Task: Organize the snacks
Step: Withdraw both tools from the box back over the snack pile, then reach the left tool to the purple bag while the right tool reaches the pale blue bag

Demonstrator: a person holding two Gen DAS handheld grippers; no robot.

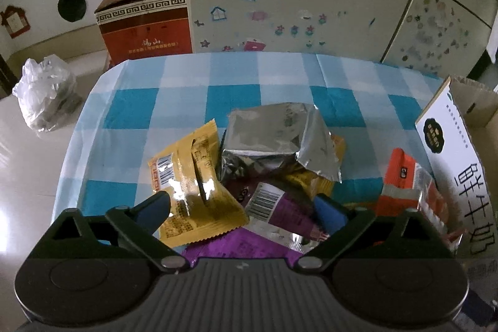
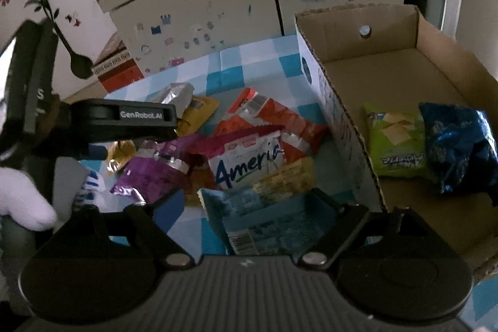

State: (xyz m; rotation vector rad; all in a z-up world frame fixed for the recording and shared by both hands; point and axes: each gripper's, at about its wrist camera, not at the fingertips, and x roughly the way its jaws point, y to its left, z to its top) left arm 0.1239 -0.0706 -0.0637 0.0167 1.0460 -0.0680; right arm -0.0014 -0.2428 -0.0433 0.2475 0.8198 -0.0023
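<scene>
1. Left wrist view: the left hand-held gripper (image 1: pixel 241 204) hangs low over the snack pile on the checked bench (image 1: pixel 180 77), its blue fingers (image 1: pixel 154 206) spread wide with nothing between them. Under them lie a yellow packet (image 1: pixel 190 176) and a purple packet (image 1: pixel 280 207); a silver foil pack (image 1: pixel 274 136) sits on the pile just beyond. An orange packet (image 1: pixel 404 176) lies against the white wall of the cardboard box (image 1: pixel 451 139).

2. Right wrist view: the right hand-held gripper (image 2: pixel 249 207) is spread too — a light-blue packet (image 2: pixel 264 220) lies between its fingers, whether touched I cannot tell. Just beyond, outside the cardboard box (image 2: pixel 373 30), rests a white "America" packet (image 2: pixel 249 157). Inside the box lie a green packet (image 2: pixel 395 139) and a dark-blue bag (image 2: pixel 457 145), touching.
</scene>
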